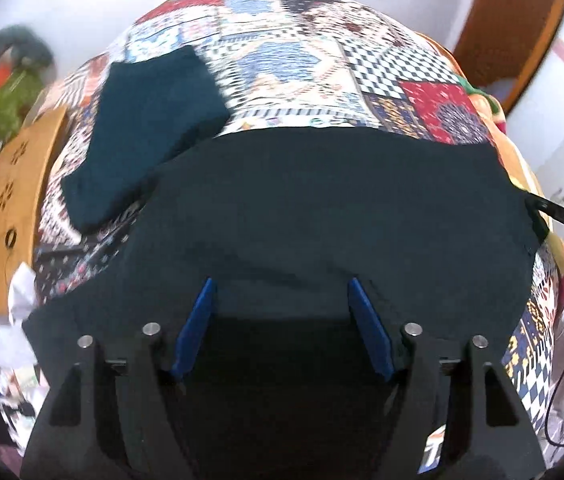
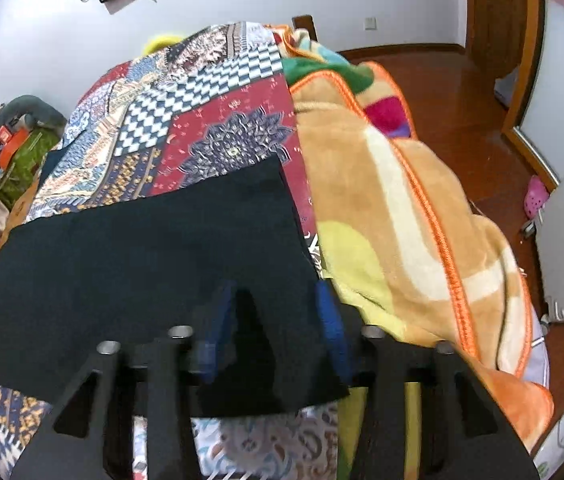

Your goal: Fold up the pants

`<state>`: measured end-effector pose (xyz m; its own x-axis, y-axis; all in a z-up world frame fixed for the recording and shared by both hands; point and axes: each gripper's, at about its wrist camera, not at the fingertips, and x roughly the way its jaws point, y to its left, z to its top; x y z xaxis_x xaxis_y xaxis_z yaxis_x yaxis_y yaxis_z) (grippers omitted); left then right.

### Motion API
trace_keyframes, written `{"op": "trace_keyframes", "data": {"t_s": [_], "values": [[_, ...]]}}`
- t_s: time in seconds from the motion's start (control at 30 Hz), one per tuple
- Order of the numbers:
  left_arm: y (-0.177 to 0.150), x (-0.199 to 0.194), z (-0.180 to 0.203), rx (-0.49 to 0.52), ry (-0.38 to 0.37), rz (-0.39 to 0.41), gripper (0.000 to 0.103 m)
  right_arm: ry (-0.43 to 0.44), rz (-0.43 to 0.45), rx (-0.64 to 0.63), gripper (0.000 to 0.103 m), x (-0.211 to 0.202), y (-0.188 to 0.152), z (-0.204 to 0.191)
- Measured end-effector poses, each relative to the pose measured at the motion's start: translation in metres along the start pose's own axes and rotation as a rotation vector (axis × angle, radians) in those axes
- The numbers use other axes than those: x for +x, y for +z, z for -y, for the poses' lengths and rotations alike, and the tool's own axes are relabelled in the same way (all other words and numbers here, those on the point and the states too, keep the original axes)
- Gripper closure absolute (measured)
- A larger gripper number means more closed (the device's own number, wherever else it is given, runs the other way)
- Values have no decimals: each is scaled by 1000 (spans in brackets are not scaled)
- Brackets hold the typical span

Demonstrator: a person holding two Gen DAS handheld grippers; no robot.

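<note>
Your left gripper [image 1: 282, 292] hangs over the black pants [image 1: 322, 208] with its two blue fingers [image 1: 198, 320] spread wide apart; nothing sits between them, so it is released. From that view the pants lie flat on the patchwork bedspread [image 1: 282, 64], filling the space ahead of and beneath the fingers. Their far edge runs straight across the bed, and the cloth reaches out past both fingers to left and right. A second folded dark teal garment [image 1: 150, 132] rests on the bedspread beyond the pants, toward the left, its near corner overlapping or touching the pants' far edge.

Your right gripper [image 2: 278, 304] is at the right-hand end of the pants [image 2: 142, 264]. Its blue fingers [image 2: 330, 320] are also apart, and the dark cloth runs between and under them. Whether the pads actually pinch the fabric cannot be told, since the cloth there is dark and blurred. The right finger sits just at the pants' right edge, beside the orange fleece blanket [image 2: 402, 208] bunched along that side of the bed. From this view the pants stretch away to the left of the gripper across the bedspread [image 2: 210, 120].
</note>
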<state>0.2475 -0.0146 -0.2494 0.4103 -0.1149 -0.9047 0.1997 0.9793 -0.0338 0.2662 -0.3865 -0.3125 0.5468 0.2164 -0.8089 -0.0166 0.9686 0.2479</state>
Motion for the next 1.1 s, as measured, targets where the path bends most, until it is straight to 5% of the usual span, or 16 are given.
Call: {"op": "trace_keyframes", "data": {"t_s": [0.1, 0.23, 0.37, 0.5, 0.6, 0.67, 0.83, 0.97, 1.1], "values": [[8, 9, 15, 18, -37, -30, 21, 10, -22, -14, 84, 5, -3, 2], [20, 20, 49, 87, 33, -19, 18, -1, 30, -81, 97, -4, -2, -5], [37, 33, 84, 161, 20, -45, 18, -57, 102, -146, 97, -15, 5, -11], [50, 47, 116, 219, 17, -71, 18, -194, 80, -156, 97, -4, 11, -5], [56, 57, 142, 261, -11, -96, 13, -145, 37, -80, 97, -11, 7, 16], [57, 64, 161, 304, -19, -104, 9, -82, 38, -41, 94, -22, 2, 24], [60, 93, 220, 431, -24, -157, 5, -17, 73, 5, 57, -54, -22, 27], [67, 112, 257, 470, -17, -183, 2, 63, 31, 38, 55, -60, -39, 20], [89, 126, 274, 403, -109, -238, 7, 113, 25, 107, 55, -59, -55, 19]]}}
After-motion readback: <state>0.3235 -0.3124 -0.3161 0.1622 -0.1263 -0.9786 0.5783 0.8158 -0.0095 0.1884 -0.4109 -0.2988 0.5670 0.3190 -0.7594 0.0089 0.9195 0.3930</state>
